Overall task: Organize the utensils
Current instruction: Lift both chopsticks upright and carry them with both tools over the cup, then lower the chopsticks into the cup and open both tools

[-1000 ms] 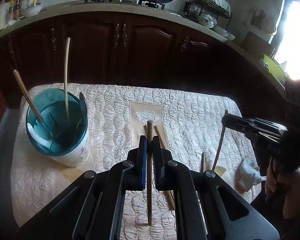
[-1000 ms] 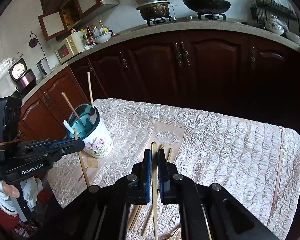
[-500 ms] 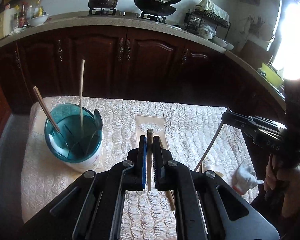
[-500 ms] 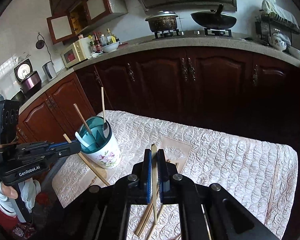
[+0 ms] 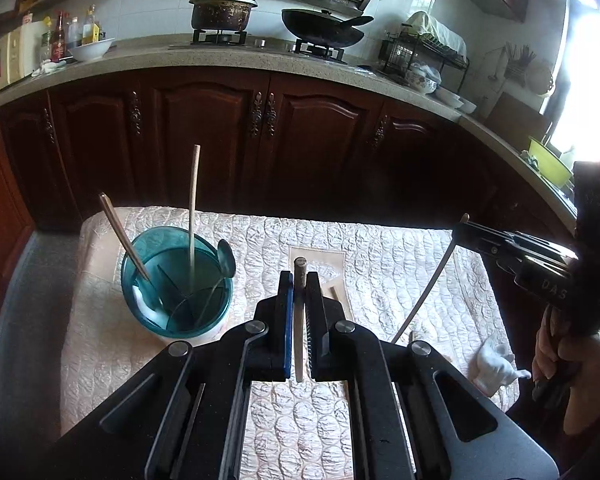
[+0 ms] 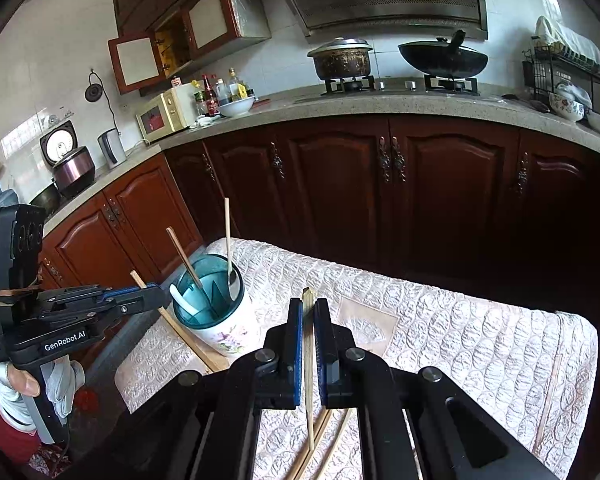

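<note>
A white floral utensil cup with a teal insert (image 5: 176,300) stands at the table's left; it also shows in the right wrist view (image 6: 216,312). It holds two chopsticks and spoons. My left gripper (image 5: 299,280) is shut on a brown chopstick (image 5: 299,320), held above the table right of the cup. My right gripper (image 6: 308,312) is shut on a pale chopstick (image 6: 309,360), held above the table's middle. In the left wrist view the right gripper (image 5: 466,228) is at the right with its chopstick (image 5: 428,288) slanting down.
A quilted cream cloth (image 6: 460,340) covers the table. Loose chopsticks lie on it near the front (image 6: 324,436) and one at the right edge (image 6: 550,396). Dark wood cabinets (image 5: 260,140) stand behind the table.
Both grippers have risen and tilted up with their chopsticks; the table and cup sit lower and farther in both views.
</note>
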A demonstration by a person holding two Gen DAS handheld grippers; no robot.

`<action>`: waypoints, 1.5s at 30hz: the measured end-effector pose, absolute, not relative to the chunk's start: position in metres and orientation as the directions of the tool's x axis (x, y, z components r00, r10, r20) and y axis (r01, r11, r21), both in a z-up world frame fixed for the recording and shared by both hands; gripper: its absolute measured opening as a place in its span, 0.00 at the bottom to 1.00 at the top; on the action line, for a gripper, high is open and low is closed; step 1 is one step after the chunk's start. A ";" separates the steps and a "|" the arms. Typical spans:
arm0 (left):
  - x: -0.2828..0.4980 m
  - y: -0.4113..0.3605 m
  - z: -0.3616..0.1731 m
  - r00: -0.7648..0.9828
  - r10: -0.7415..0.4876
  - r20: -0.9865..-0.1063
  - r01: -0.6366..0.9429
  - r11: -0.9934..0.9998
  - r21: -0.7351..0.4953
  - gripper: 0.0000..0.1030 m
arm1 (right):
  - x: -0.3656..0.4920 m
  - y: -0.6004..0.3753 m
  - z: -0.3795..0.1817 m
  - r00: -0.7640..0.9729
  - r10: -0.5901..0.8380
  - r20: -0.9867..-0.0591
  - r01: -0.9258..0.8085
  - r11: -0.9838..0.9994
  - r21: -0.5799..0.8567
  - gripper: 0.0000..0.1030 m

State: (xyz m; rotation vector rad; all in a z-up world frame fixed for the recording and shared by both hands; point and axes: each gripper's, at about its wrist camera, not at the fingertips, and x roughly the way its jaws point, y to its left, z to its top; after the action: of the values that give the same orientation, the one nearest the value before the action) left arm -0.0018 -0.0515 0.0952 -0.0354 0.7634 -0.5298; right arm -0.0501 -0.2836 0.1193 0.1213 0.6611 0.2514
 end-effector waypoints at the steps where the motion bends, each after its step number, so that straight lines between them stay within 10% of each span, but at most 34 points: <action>1: -0.002 -0.051 0.096 0.600 -0.468 -0.649 0.443 0.870 -0.218 0.04 | -0.050 -0.282 0.120 0.760 0.270 -0.591 -0.194 0.962 0.190 0.05; 28: 0.018 0.026 0.193 0.769 -0.365 -0.525 0.333 0.930 -0.158 0.04 | 0.002 -0.217 0.195 0.787 0.391 -0.477 -0.325 0.920 0.218 0.05; 45: 0.084 0.035 0.125 0.787 -0.203 -0.582 0.191 0.978 -0.082 0.04 | 0.076 -0.137 0.159 0.761 0.417 -0.497 -0.338 0.909 0.246 0.05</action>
State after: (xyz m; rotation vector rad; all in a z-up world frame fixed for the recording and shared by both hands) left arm 0.0845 0.0346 0.1246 -0.0186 0.6296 -0.2124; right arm 0.0760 -0.1370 0.1588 0.1451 0.5740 0.4124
